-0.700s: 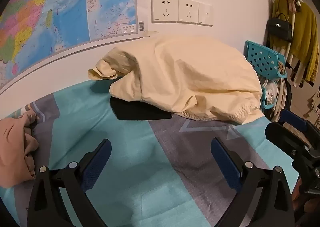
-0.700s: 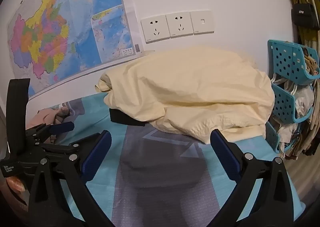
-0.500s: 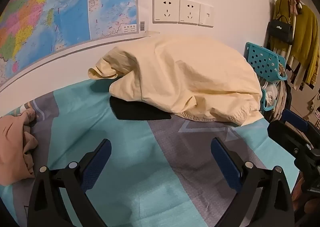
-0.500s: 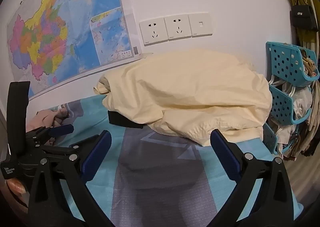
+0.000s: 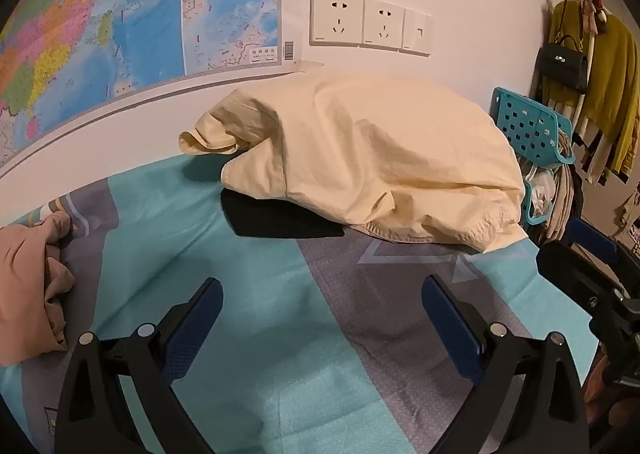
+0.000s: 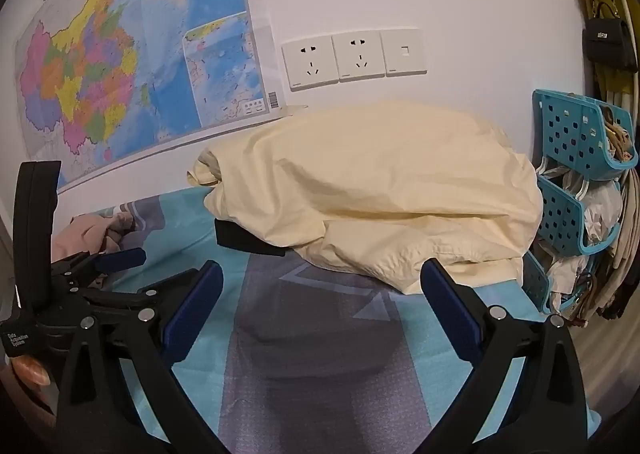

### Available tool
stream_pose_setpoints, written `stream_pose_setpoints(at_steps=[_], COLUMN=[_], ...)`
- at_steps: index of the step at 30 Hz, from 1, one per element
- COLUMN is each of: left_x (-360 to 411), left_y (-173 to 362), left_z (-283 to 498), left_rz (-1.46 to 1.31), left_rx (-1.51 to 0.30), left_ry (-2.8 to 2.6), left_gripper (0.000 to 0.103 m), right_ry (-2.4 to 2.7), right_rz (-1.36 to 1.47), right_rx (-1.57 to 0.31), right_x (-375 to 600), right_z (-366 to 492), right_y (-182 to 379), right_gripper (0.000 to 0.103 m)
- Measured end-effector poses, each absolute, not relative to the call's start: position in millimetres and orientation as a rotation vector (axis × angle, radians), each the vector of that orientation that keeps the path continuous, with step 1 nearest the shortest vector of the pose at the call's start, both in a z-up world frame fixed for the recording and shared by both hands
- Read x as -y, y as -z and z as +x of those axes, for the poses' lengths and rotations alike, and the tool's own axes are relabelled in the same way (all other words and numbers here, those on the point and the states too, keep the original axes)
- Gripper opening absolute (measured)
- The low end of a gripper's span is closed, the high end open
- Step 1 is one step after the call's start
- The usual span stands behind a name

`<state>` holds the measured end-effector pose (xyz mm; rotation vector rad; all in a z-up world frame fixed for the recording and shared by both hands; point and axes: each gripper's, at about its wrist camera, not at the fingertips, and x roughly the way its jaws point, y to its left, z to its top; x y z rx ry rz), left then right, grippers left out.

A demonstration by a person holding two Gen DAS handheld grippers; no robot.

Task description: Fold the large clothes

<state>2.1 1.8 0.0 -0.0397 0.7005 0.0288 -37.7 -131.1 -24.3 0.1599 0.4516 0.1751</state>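
Three pieces of clothing lie on the bed, which wears a teal and grey sheet: one large cream garment heaped against the wall, one black garment flat beneath its near edge and partly covered by it, and one crumpled pink garment well apart at the left end. On the wall hang one map and a row of three white plates: two sockets and one switch. Two teal perforated baskets stand stacked beyond the bed's right end, and one black handbag hangs among clothes on a rack.

There are two grippers, each with two blue-padded fingers. The left gripper has its fingers spread fully wide, grasping nothing and touching nothing, tilted down over the bare sheet short of the cream garment. The right gripper is likewise spread wide and empty, angled more shallowly toward the cream garment's near hem, with one pad seen just in front of that hem. The two grippers are side by side, each visible at the edge of the other's view.
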Motion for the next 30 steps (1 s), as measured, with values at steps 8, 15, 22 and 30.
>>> stream_pose_setpoints(at_steps=[8,15,22,30], left_x=[-1.5,-2.1,-1.8,-5.0], left_y=[1.3,3.3,4.7,4.8], left_z=[1.9,3.0,3.6,5.6], left_rz=[-0.037,-0.035,-0.033,-0.037], left_rx=[-0.699,-0.702,-0.702,-0.702], left_ry=[-0.030,-0.030,-0.034,-0.039], left_gripper=[0.096,0.096,0.096,0.096], right_ry=[-0.176,-0.176,-0.175,-0.182], right_rz=[0.157,0.158,0.158,0.151], right_rx=[-0.453,-0.454,-0.457,-0.458], right_x=[131.5,131.3,130.3,127.7], right_z=[-36.9,-37.1,-36.1,-33.3], right_y=[25.9,27.1,27.3,27.6], right_gripper=[0.097,0.097,0.097,0.098])
